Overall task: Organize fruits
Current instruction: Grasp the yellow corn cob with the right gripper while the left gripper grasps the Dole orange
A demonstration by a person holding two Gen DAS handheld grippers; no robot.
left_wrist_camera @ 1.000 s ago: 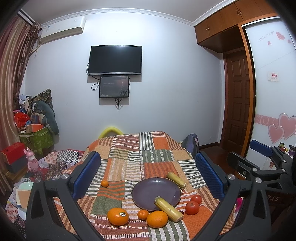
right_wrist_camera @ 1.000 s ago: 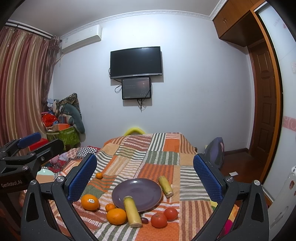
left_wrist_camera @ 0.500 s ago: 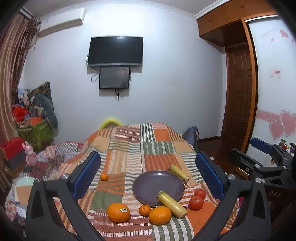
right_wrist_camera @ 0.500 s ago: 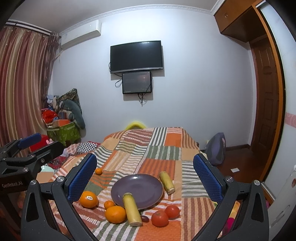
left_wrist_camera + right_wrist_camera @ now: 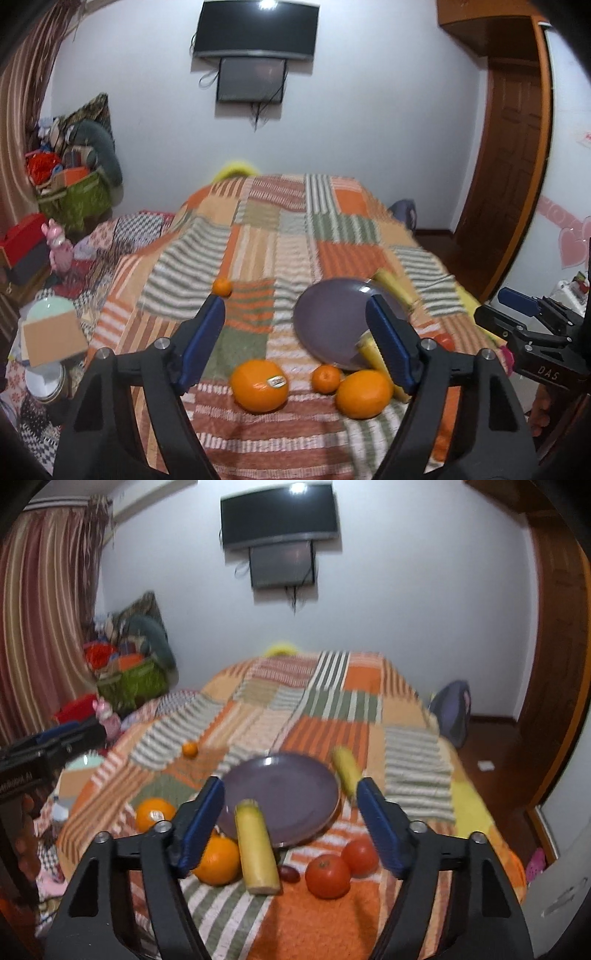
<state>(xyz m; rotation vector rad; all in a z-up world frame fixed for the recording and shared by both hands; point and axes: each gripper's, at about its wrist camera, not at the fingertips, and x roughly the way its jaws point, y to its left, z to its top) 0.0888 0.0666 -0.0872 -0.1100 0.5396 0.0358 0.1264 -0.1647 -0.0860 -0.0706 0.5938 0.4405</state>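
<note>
Fruit sits bunched at the near end of the striped patchwork blanket [image 5: 280, 236], ringed around a purple plate [image 5: 284, 786] that's got nothing in it. From our left tongs [image 5: 295, 332] we see a big stickered orange [image 5: 259, 385], a little mandarin [image 5: 325, 378] and a second orange [image 5: 364, 393] in a row along the plate's near side, plus one lone mandarin [image 5: 222, 287] well apart, further up the blanket. The sticker has print on it but we can't read it.

Right tongs [image 5: 291, 808] give the better look at the rest: a yellow corn cob [image 5: 256, 849] with its far end resting on the plate rim, a second cob [image 5: 347, 771] just beside the far right rim, two tomatoes [image 5: 341, 866] touching each other, and a small dark thing [image 5: 289, 873] between cob and tomato, maybe a grape, hard to say. Our left finger pad [image 5: 201, 829] covers part of one orange there, and in the left view the right pad hides most of the near cob.

Both tongs are spread wide, gripping nothing, hovering over the near edge. Lots of bare blanket beyond the plate. Each tool's side shows in the other's view; we can read "DAS" [image 5: 548, 373] on the right one.
</note>
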